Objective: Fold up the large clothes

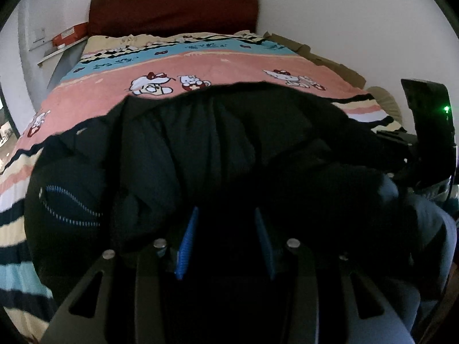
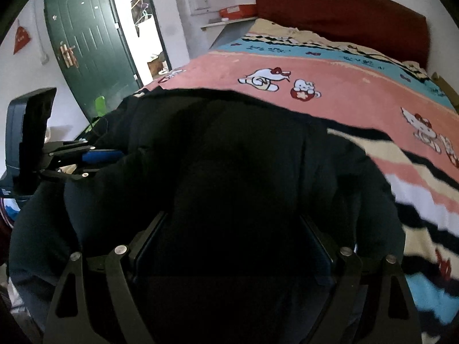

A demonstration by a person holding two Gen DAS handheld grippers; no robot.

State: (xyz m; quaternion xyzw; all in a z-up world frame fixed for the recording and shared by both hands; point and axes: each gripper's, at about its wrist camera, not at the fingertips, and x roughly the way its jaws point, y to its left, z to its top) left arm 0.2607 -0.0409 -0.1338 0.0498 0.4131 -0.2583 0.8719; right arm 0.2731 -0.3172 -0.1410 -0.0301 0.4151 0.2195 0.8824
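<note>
A large black padded jacket (image 1: 215, 132) lies bunched at the near edge of the bed, with a blue-stitched zipper (image 1: 68, 203) showing on its left. My left gripper (image 1: 226, 210) is shut on a fold of it, and black cloth fills the gap between the blue pads (image 1: 186, 243). In the right wrist view the jacket (image 2: 243, 143) bulges up between the widely spread fingers of my right gripper (image 2: 233, 216), which is shut on a thick bundle of it. The left gripper (image 2: 97, 154) shows there at the left, clamped on the jacket's edge.
The bed carries a pink, blue and striped cartoon blanket (image 1: 229, 63) (image 2: 344, 86) in front of a dark red headboard (image 1: 172, 8). An orange box (image 2: 238, 10) sits on a shelf beside it. A green door (image 2: 86, 43) stands open at the left.
</note>
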